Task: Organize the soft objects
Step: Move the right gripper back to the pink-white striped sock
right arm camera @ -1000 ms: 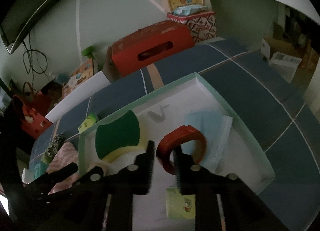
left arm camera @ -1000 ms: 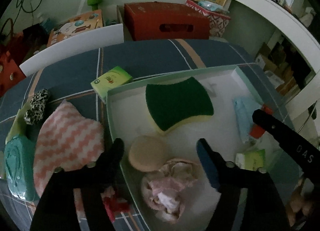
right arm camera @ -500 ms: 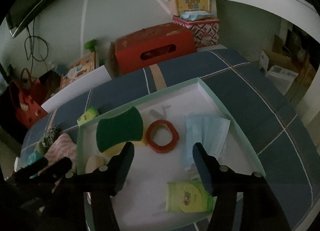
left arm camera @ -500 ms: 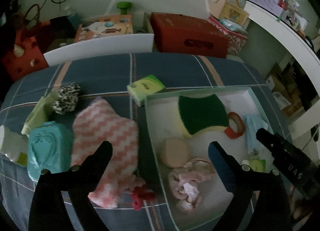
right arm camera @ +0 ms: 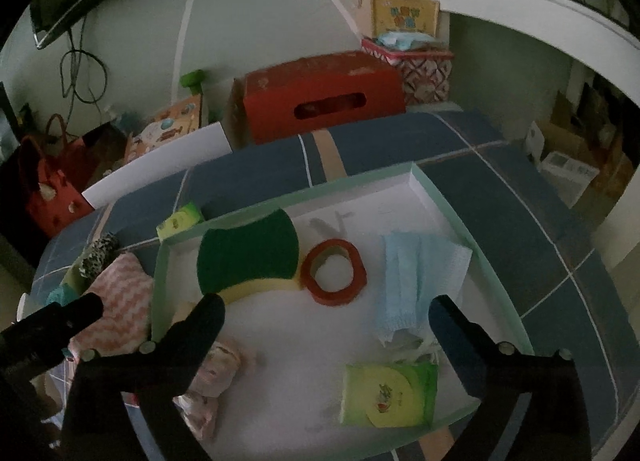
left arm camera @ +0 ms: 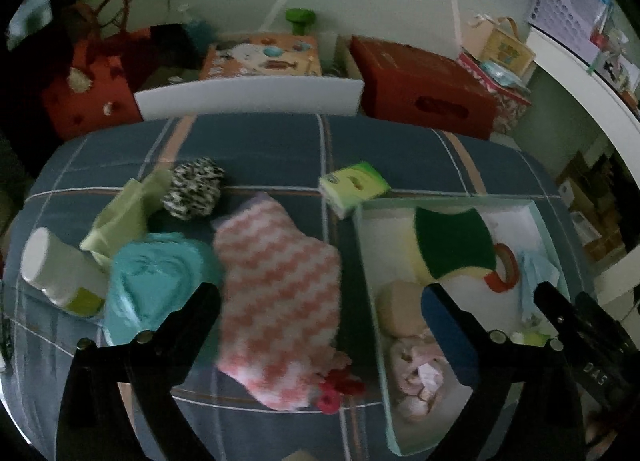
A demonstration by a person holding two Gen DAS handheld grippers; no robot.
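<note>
Both claws are empty. The left claw (left arm camera: 320, 305) is seen with jaws opening wide over the pink zigzag cloth (left arm camera: 280, 293), nothing between them but the cloth lying beneath on the bed (left arm camera: 260, 141). The right claw (right arm camera: 326, 313) is opening too, above the tray (right arm camera: 416, 173); the red ring (right arm camera: 334, 271) lies free on the tray floor beside the sponge (right arm camera: 248, 253), with the blue mask (right arm camera: 420, 277) and green packet (right arm camera: 386, 395) near.

Outside the tray are left the cloth, a teal pack (left arm camera: 160, 281), a spotted scrunchie (left arm camera: 194, 191), a green box (left arm camera: 354, 187) and a white bottle (left arm camera: 56, 269).

The cloth is judged the next pick. It should be pinched at a bunched edge, not the flat middle, so it is lifted clear of the tray wall and the small red item (left arm camera: 336, 391) by it is not dragged along
</note>
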